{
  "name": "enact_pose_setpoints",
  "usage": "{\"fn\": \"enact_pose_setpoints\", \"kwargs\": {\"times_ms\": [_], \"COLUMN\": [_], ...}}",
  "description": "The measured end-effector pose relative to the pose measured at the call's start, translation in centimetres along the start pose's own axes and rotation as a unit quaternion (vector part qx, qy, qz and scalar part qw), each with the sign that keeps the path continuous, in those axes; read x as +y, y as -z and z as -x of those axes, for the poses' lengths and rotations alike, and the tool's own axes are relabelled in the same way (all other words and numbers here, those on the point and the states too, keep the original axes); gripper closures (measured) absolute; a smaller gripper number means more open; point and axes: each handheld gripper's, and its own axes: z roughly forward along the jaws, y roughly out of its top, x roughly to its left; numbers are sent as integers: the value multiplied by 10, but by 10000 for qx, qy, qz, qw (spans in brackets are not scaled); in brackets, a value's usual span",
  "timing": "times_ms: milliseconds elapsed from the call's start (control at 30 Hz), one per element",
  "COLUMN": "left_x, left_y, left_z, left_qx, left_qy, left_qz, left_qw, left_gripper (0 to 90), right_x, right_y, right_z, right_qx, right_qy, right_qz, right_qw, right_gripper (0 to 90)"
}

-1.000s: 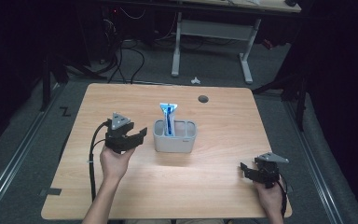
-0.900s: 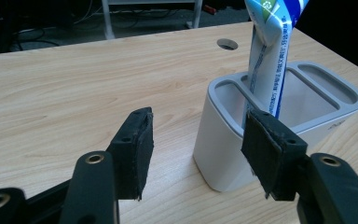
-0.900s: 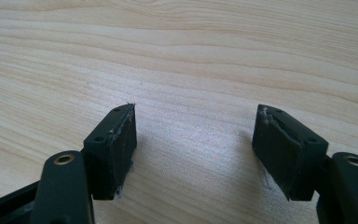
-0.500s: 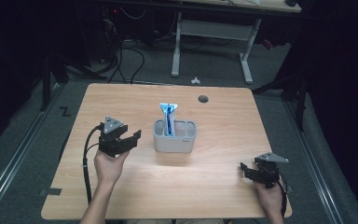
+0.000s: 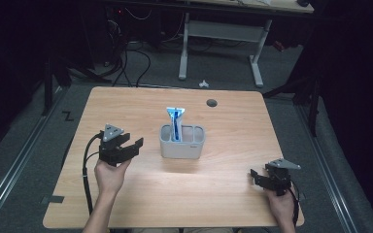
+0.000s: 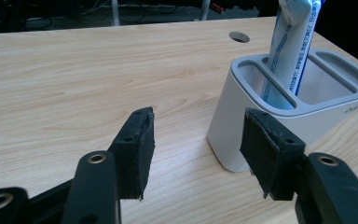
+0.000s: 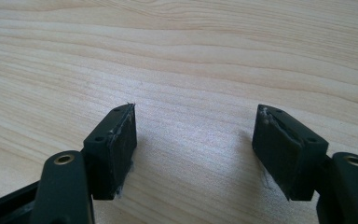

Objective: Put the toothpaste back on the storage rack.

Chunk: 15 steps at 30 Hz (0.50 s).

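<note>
Toothpaste tube (image 5: 176,124) is standing upright in the grey holder (image 5: 182,148) at frame centre on the bench (image 5: 223,194); left tool (image 5: 135,145) is gaping empty beside it, right tool (image 5: 253,174) gaping lower right.

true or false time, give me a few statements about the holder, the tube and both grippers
1. The tube stands in the holder. True.
2. The left gripper is shut on the holder. False: its jaws are open, and it holds nothing.
3. The right gripper is open over bare table. True.
4. The tube lies flat on the table. False: it stands upright in a left compartment of the holder.
5. The holder is black. False: it is pale grey.
</note>
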Motion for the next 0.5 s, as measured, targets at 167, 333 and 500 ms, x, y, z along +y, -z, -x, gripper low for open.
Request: {"fn": "enact_pose_setpoints", "kwargs": {"times_ms": [167, 333, 500], "left_x": [-5, -12, -18], "left_y": [0, -1, -2], "left_z": [-2, -4, -7], "left_qx": [25, 68, 106], "left_qy": [27, 53, 101], "left_qz": [-26, -89, -131], "left_qw": [10000, 9999, 9998], "left_gripper": [447, 446, 444], "right_x": [0, 0, 0], "right_y": [0, 0, 0], "right_z": [0, 0, 0], "right_qx": [0, 1, 1], "right_qy": [-1, -2, -3], "right_qz": [0, -1, -1], "right_qw": [10000, 10000, 10000], "right_gripper": [308, 308, 308]}}
